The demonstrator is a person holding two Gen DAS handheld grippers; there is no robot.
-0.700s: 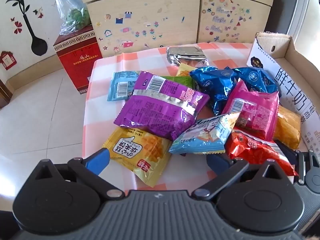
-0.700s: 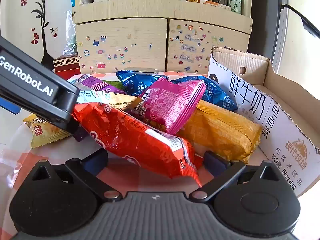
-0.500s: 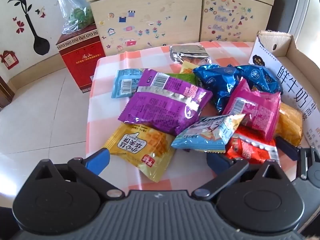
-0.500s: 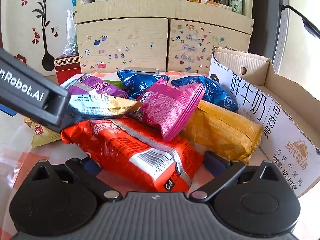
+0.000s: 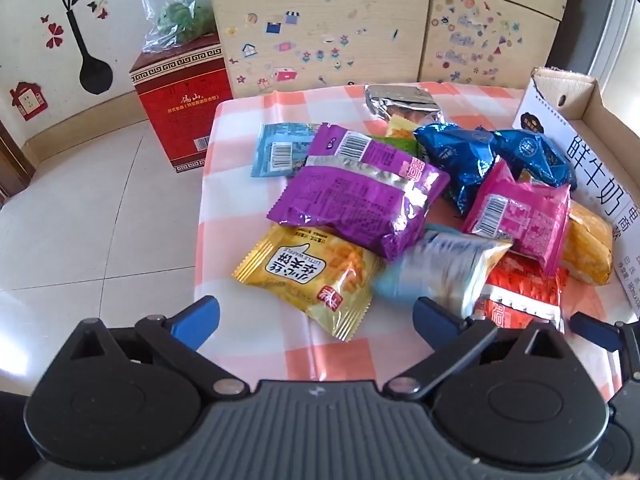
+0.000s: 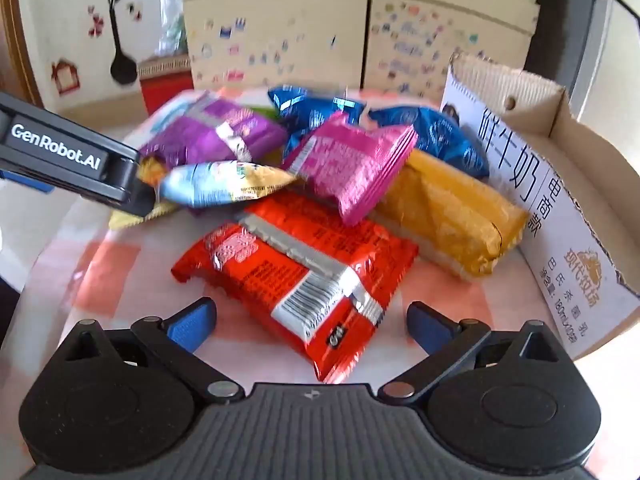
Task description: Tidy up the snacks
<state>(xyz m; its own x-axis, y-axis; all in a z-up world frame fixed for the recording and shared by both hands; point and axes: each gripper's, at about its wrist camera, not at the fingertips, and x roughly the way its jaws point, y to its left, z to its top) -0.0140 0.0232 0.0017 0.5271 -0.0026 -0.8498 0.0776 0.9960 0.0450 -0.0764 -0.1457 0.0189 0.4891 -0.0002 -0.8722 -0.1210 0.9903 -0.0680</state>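
Observation:
Several snack packets lie piled on a checked table. In the left wrist view my left gripper is open above the table's near edge, with a yellow waffle packet between its fingers and a blurred light-blue packet against its right finger. In the right wrist view my right gripper is open around the near end of a red packet that lies flat on the table. Behind it are a pink packet, an orange packet and the light-blue packet.
An open cardboard box stands along the table's right side, also in the right wrist view. A purple packet, blue foil packets and a silver packet lie further back. A red carton sits on the floor at left.
The red packet has dropped from its lifted tilt and lies flat between the right fingers. Both grippers have pulled back slightly. The light-blue packet has shifted and is blurred.

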